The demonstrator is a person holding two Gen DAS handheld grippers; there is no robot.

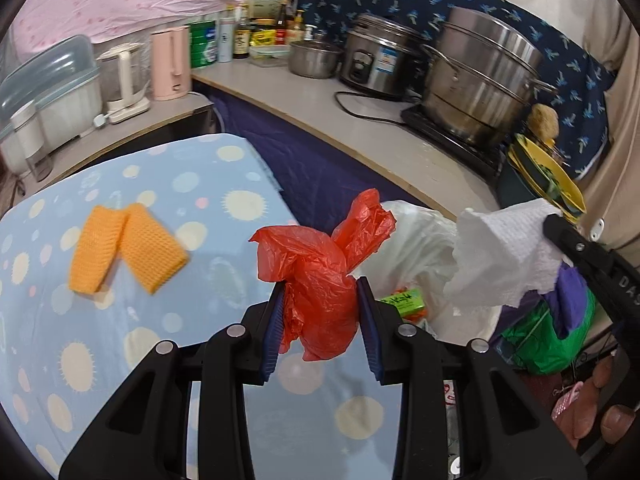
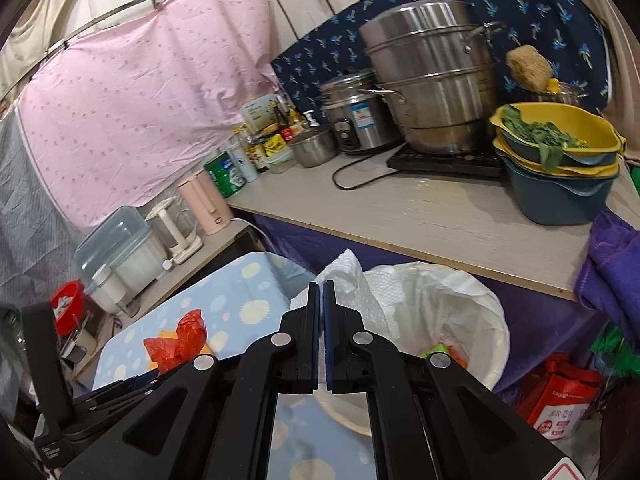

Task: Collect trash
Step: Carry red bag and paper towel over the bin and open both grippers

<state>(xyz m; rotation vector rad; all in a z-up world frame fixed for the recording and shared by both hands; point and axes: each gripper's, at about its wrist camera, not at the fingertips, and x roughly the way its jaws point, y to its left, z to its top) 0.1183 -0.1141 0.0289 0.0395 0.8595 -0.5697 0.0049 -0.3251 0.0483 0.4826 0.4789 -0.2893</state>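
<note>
Left gripper (image 1: 320, 292) fingers clamped, right gripper (image 2: 322, 292) fingers pinched together

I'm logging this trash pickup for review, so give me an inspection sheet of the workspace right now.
Surface: blue dotted table cover, partly bare.
Job's things: red plastic bag in the left gripper; white paper towel in the right gripper; lined trash bin beside the table.
Clutter: two orange knit pieces on the cover.
Grippers: left gripper shut on the bag; right gripper shut on the towel, at the bin.
Cables: black cord on the counter.
Surroundings: steel pots, pink kettle.
</note>
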